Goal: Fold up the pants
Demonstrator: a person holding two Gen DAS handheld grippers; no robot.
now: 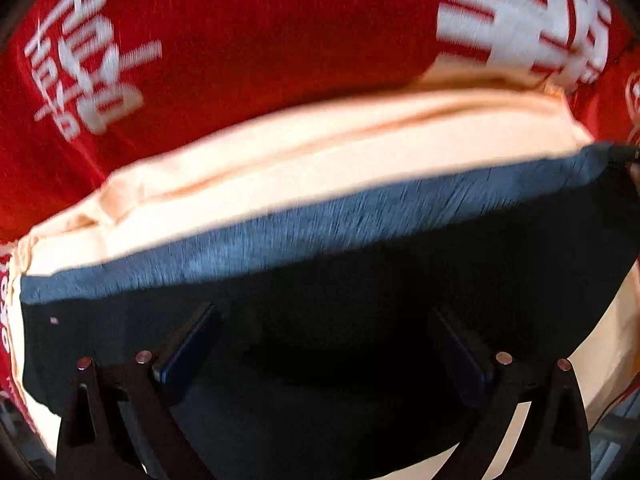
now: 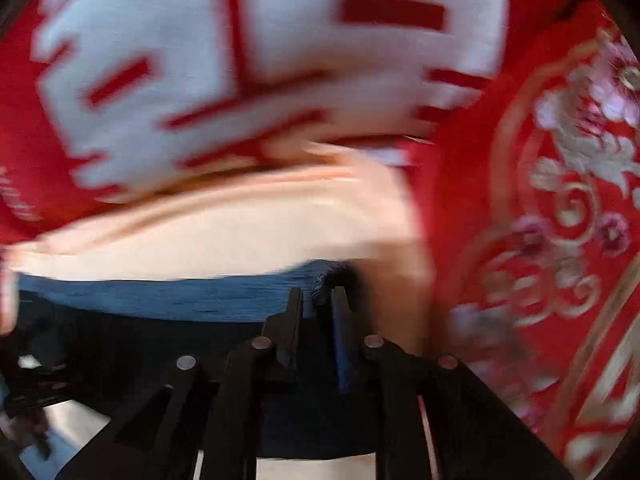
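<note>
Cream pants [image 1: 304, 160] lie on a red cloth, with a dark blue ribbed waistband [image 1: 328, 220] folded over them toward me. My left gripper [image 1: 326, 328] is open, its two fingers spread wide over the dark waistband part, holding nothing. My right gripper [image 2: 316, 304] is shut on the right end of the blue waistband [image 2: 192, 296]; the cream pants [image 2: 224, 232] lie just beyond. The right wrist view is blurred by motion.
A red cloth with large white characters [image 1: 248, 32] covers the surface beyond the pants. In the right wrist view a red fabric with a gold and pink floral pattern [image 2: 560, 200] lies to the right.
</note>
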